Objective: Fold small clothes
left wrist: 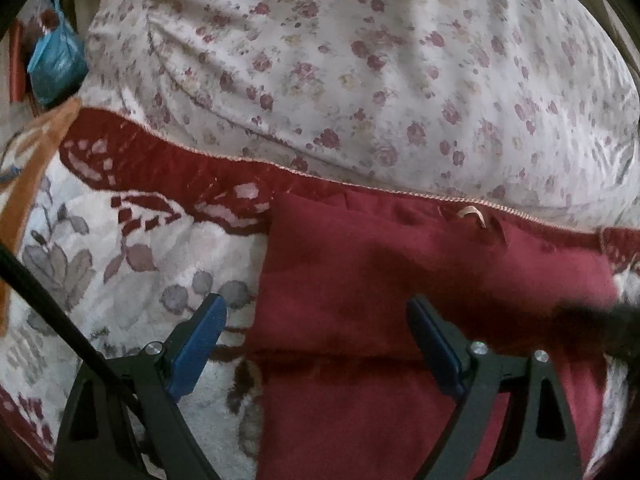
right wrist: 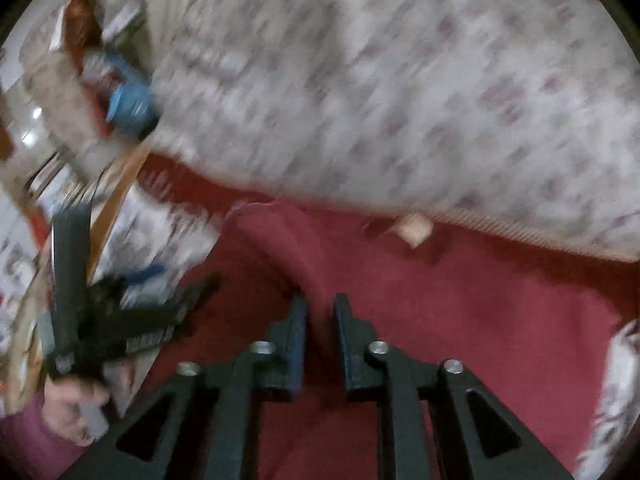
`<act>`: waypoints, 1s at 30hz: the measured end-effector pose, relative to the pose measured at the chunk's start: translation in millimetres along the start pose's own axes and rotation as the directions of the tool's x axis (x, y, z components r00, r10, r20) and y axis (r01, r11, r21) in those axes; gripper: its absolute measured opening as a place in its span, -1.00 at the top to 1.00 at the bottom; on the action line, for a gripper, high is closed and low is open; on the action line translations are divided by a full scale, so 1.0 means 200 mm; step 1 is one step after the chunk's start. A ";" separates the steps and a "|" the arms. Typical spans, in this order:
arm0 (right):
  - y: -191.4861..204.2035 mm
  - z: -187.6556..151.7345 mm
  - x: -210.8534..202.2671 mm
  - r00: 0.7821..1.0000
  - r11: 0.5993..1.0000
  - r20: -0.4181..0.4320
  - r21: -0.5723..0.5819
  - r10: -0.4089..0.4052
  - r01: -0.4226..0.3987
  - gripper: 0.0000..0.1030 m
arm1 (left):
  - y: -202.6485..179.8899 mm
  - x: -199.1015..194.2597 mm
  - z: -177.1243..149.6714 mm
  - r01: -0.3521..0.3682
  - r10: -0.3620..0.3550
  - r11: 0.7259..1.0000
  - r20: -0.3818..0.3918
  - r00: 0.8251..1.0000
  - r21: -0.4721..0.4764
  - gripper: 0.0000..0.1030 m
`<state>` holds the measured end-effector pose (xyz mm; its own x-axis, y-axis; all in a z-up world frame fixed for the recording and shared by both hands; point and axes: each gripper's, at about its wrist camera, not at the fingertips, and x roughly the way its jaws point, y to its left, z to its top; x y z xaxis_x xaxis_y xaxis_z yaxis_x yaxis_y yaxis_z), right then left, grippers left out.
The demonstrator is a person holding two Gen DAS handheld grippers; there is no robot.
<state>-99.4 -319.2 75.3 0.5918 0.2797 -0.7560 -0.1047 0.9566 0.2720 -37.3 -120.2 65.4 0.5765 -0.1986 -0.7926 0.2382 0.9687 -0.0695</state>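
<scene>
Right claw [right wrist: 320, 308] narrow, pinching raised fold of maroon garment [right wrist: 440, 320]. Left claw [left wrist: 316, 312] wide, empty, straddling garment's left edge; long axis ran left-right.

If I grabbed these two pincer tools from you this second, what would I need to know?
Left gripper: jaws wide open, empty, hovering over the left edge of the dark red garment.
Right gripper: jaws nearly shut on a raised ridge of the same garment.
The garment lies on a floral blanket, just below a flowered cushion; its small loop tag sits at the far edge.
Done: it looks at least partly folded, with a crease across the near part.
Left: probably complete the fold the right gripper has begun, then smooth it flat.
</scene>
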 end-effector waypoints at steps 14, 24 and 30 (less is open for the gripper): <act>-0.34 -0.32 -0.45 0.983 0.972 0.058 0.175 -0.172 0.159 -0.37 | -0.23 0.12 -0.06 0.096 -0.087 0.990 -0.085 0.993 0.100 -0.62; -0.65 -0.44 -0.63 0.960 0.917 0.073 0.321 -0.271 0.234 -0.41 | -0.33 0.03 -0.01 0.181 -0.177 0.971 -0.035 0.984 0.160 0.91; -0.79 -0.37 -0.60 0.941 0.877 0.084 0.398 -0.326 0.269 -0.63 | -0.11 -0.09 0.12 0.129 -0.134 0.989 0.074 0.988 0.072 0.91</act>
<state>-213.0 -497.6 78.8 0.6587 -0.0558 -0.7503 0.3848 0.8819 0.2723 -34.1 -140.5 96.3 0.5957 -0.3375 -0.7289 0.3664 0.9217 -0.1272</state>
